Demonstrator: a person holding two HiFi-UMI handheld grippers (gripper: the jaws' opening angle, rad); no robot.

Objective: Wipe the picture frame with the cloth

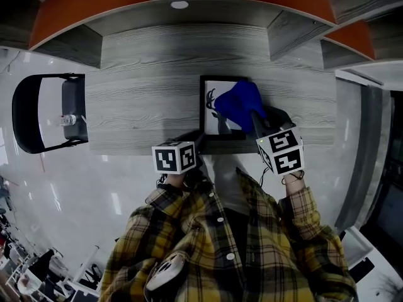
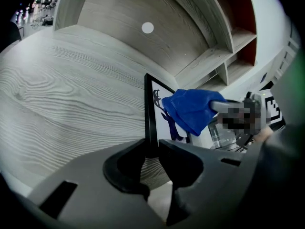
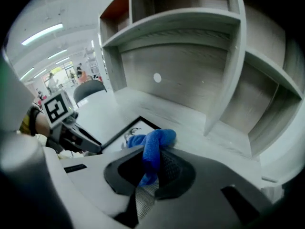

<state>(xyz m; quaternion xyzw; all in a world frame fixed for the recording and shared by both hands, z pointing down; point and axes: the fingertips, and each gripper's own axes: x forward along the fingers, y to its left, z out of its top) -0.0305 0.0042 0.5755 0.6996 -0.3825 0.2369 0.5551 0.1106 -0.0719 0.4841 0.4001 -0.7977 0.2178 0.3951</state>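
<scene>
My left claw [image 2: 151, 149] pinches the picture frame [image 1: 210, 123] by its edge on the surface [image 1: 145, 99]. My right claw [image 3: 148, 168] holds the blue cloth [image 1: 240, 102] over the picture.

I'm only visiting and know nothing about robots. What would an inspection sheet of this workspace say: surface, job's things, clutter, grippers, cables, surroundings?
Surface: grey wood-grain desk, with shelf compartments behind it.
Job's things: picture frame near the desk's front edge; blue cloth over its picture.
Clutter: nothing seen.
Grippers: left gripper, jaws shut on the frame's black edge; right gripper, jaws shut on the cloth.
Cables: nothing seen.
Surroundings: black chair at the desk's left end; glossy pale floor.
</scene>
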